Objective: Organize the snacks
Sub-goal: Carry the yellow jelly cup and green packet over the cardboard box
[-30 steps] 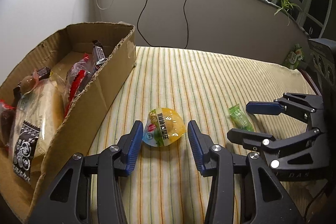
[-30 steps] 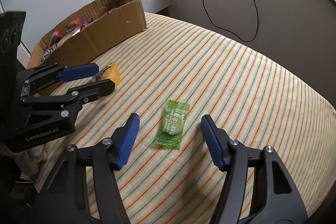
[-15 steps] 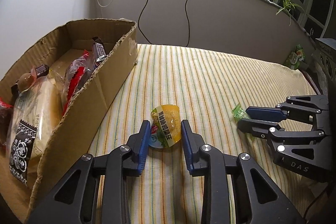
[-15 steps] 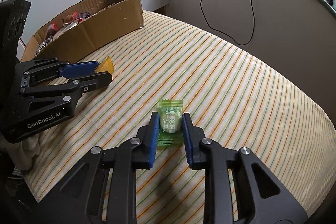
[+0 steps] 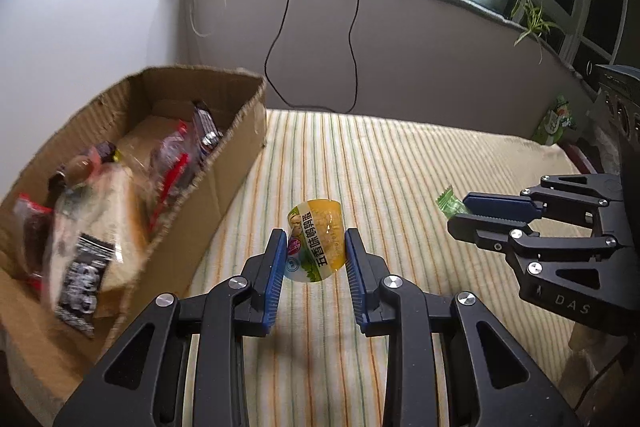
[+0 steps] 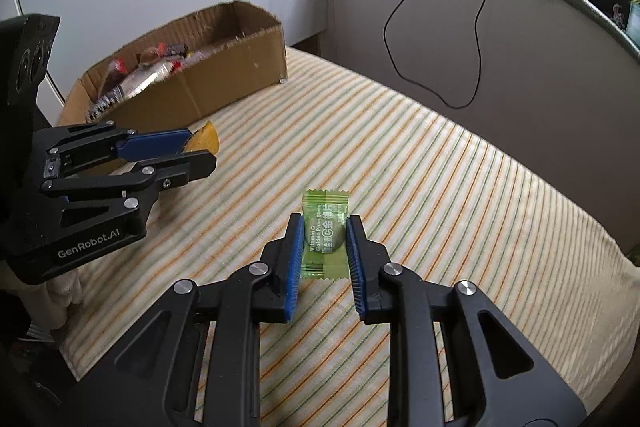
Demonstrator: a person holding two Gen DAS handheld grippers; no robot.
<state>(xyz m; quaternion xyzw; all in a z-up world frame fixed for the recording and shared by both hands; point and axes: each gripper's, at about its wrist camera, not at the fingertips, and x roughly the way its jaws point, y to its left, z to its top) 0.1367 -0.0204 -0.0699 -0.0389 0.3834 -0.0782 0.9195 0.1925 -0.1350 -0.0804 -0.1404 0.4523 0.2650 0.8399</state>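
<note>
Both sets of jaws are gripping right now: your left gripper (image 5: 316, 251) is pinching the yellow jelly cup (image 5: 317, 239) between its blue pads, having narrowed onto it just now, and your right gripper (image 6: 323, 247) is squeezing the green candy packet (image 6: 325, 233) the same way. You're holding the cup tilted, its printed lid facing the left wrist camera, just above the striped cloth (image 5: 400, 167). The candy packet is sticking up between your right fingers, its crimped top edge showing above them, and it is also hanging over the stripes. To your left, the cardboard box (image 5: 236, 163) is sitting on the cloth by the white wall, already holding several wrapped snacks (image 5: 92, 227), among them a bread pack and red wrappers. You're keeping the two grippers side by side, near each other but apart. Another green packet (image 5: 557, 119) is leaning at the far right edge of the cloth.
</note>
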